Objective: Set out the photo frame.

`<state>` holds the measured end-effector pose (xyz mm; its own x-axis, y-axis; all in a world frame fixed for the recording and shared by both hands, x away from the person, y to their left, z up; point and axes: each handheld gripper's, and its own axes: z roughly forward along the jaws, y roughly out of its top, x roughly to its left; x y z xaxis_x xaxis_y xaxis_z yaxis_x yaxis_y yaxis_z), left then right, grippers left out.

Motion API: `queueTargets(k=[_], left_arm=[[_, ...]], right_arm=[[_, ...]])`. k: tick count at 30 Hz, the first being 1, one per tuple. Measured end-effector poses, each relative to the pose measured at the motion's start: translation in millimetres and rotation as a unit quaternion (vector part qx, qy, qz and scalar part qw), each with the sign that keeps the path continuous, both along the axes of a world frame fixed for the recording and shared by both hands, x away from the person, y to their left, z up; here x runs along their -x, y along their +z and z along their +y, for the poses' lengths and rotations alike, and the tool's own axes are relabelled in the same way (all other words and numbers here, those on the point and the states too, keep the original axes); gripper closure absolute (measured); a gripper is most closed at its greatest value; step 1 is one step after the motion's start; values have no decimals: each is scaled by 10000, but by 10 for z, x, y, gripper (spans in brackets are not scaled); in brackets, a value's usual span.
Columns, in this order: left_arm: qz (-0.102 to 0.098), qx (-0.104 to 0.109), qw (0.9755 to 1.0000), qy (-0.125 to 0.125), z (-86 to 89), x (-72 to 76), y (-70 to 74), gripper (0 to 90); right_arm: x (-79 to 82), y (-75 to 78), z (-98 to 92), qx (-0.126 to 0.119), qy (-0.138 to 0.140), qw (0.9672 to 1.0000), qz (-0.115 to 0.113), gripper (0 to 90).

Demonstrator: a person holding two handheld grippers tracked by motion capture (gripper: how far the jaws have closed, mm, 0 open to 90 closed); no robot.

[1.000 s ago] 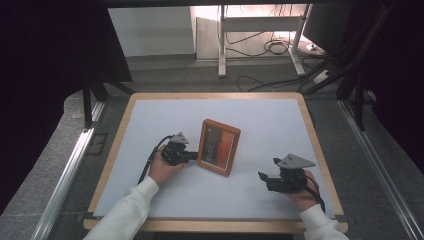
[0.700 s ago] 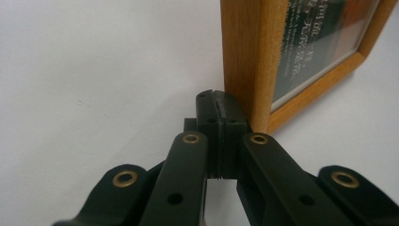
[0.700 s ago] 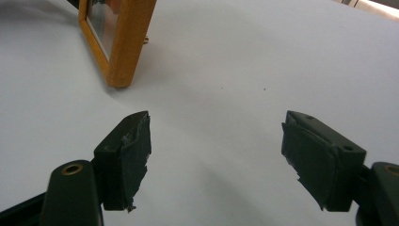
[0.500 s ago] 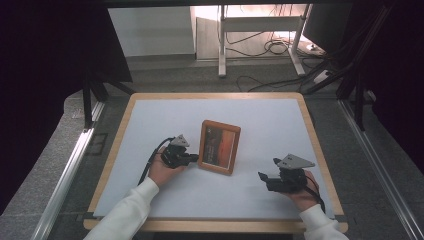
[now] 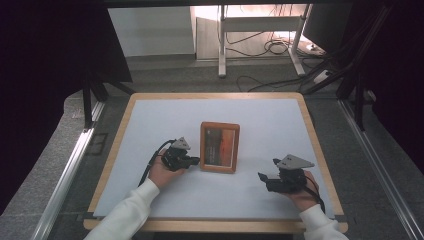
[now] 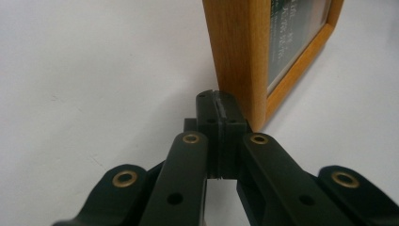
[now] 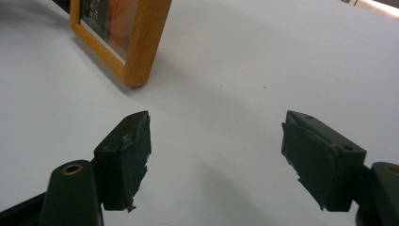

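A wooden picture frame (image 5: 220, 147) lies flat in the middle of the white table top (image 5: 165, 115), its picture in dark and orange tones. My left gripper (image 5: 195, 161) is shut with nothing between its jaws, and its tips rest against the frame's left edge. In the left gripper view the shut tips (image 6: 219, 101) touch the frame's wooden side (image 6: 235, 47). My right gripper (image 5: 262, 177) rests open on the table to the frame's right, apart from it. In the right gripper view its spread jaws (image 7: 216, 141) hold nothing, and the frame's corner (image 7: 141, 42) sits ahead on the left.
The table has a raised wooden border (image 5: 320, 150). Beyond its far edge are a white stand's legs (image 5: 220, 45) and loose cables (image 5: 270, 47) on the floor. Metal rails (image 5: 65, 175) run along both sides.
The frame has turned from a tilt to square with the table, pushed by the shut left gripper at its left edge. The right gripper has hardly moved.
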<state>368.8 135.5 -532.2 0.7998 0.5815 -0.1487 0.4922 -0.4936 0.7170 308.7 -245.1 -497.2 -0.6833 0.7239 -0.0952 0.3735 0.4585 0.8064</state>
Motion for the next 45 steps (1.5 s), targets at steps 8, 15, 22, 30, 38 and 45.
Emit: queueTargets(k=[8,15,22,30,38,45], left_arm=[[-2,-29,10000,-47,-16,32,9,900],[-6,1,10000,-36,-10,26,20,900],[-125,-26,9999,34,10,4,73,900],[-160,-79,9997,153,90,-16,90,900],[-412,82,9973,603,326,99,145,815],[-321,242,9948,930,434,294,144,450]], right_arm=[[2,-1,1,13,4,10000,5,247],[0,-1,-2,7,-5,10000,-3,247],[-4,-1,-22,-70,1,10000,2,247],[-21,-52,-19,17,118,9999,26,247],[-21,-63,-15,16,145,9999,69,247],[-28,-72,-18,-23,111,9999,121,246]])
